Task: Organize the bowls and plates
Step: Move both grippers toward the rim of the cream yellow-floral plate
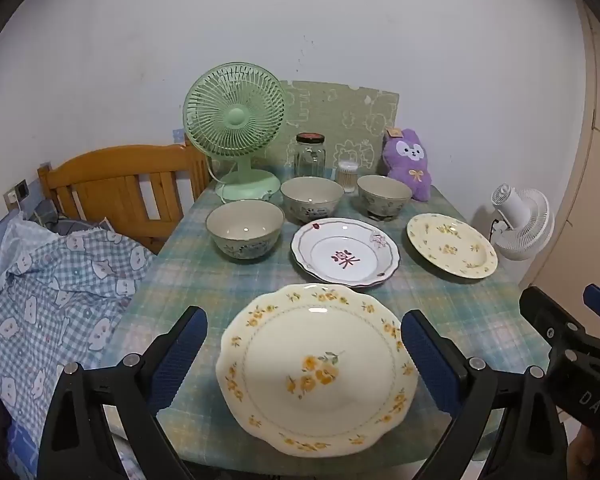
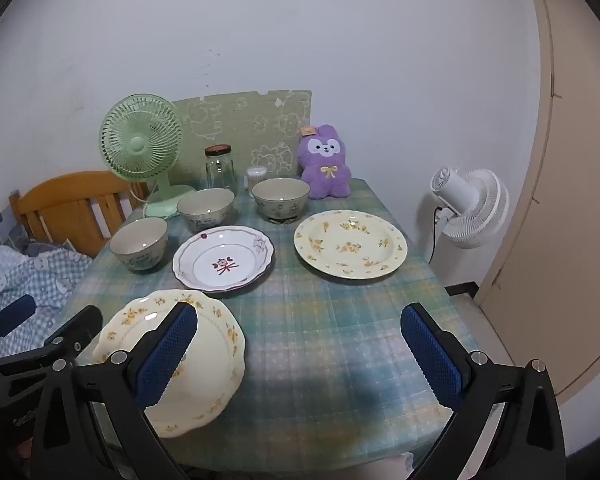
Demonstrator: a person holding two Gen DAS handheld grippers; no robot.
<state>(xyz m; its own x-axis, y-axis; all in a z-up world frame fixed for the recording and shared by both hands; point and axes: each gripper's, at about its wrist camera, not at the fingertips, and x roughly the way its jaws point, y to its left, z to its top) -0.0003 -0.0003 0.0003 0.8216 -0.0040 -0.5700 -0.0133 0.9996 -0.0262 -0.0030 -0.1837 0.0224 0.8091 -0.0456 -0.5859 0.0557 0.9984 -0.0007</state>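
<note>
A large cream plate with yellow flowers (image 1: 316, 368) (image 2: 216, 344) lies at the table's front edge. My left gripper (image 1: 304, 340) is open above it, one finger on each side, holding nothing. A white plate with a red character (image 1: 345, 251) (image 2: 223, 257) lies in the middle. A second yellow-flowered plate (image 1: 451, 245) (image 2: 350, 243) lies at the right. Three grey-green bowls stand behind: left (image 1: 245, 228) (image 2: 139, 243), middle (image 1: 312, 197) (image 2: 206, 208), right (image 1: 384, 196) (image 2: 281, 197). My right gripper (image 2: 300, 340) is open and empty over bare tablecloth right of the front plate.
A green desk fan (image 1: 236, 128), a glass jar (image 1: 310, 154), a cotton-swab tub (image 1: 348, 176) and a purple plush (image 1: 410, 162) line the table's back. A wooden chair (image 1: 120, 188) and checked bedding (image 1: 56, 276) are at the left. A white floor fan (image 2: 470, 208) stands right.
</note>
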